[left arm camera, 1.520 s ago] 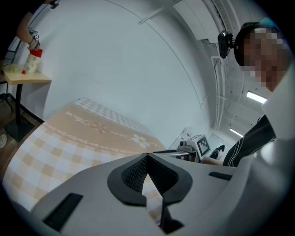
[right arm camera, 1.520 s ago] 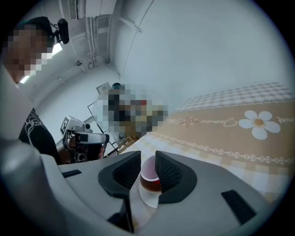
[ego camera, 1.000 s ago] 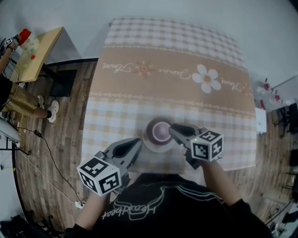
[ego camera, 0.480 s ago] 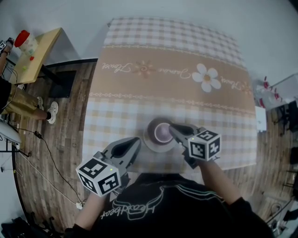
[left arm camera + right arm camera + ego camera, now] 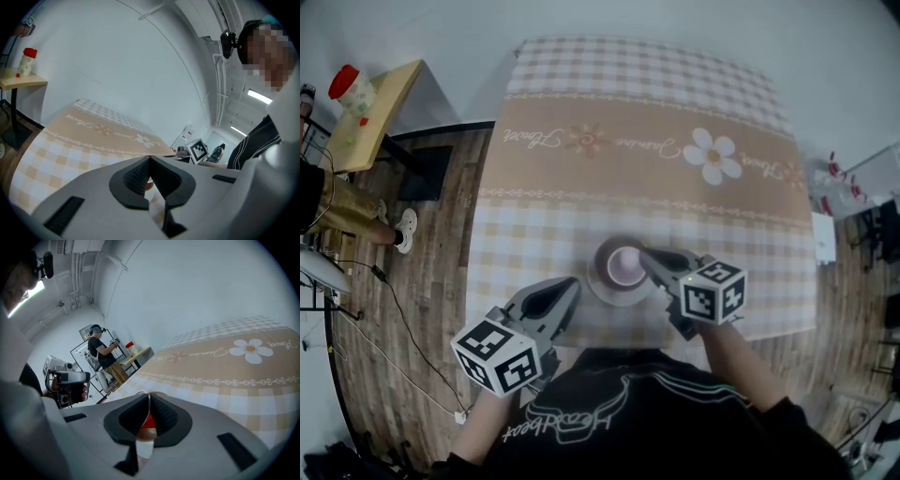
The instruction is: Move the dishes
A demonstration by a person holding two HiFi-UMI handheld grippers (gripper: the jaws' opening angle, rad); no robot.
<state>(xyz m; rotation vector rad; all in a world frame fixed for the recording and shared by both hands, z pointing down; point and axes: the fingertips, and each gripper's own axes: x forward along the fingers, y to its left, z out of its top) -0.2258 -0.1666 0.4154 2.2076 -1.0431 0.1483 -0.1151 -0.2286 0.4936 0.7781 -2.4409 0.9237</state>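
A cup (image 5: 624, 264) with a pale pink inside stands on a brown saucer (image 5: 602, 281) near the front edge of the checked tablecloth (image 5: 675, 187). My right gripper (image 5: 645, 255) reaches in from the right and is shut on the cup's right rim. In the right gripper view a thin white rim with red and brown below it (image 5: 147, 422) shows between the closed jaws of the right gripper (image 5: 148, 401). My left gripper (image 5: 572, 286) hangs just left of the saucer, apart from it. Its jaws are shut with nothing in them (image 5: 150, 161).
A small wooden side table (image 5: 380, 108) with a red-capped bottle (image 5: 352, 89) stands at the far left. A person (image 5: 319, 202) is beside it, and cables (image 5: 394, 309) lie on the wooden floor. A white box (image 5: 823, 239) sits off the table's right edge.
The left gripper has drifted very slightly. The right gripper, cup and saucer have stayed in place.
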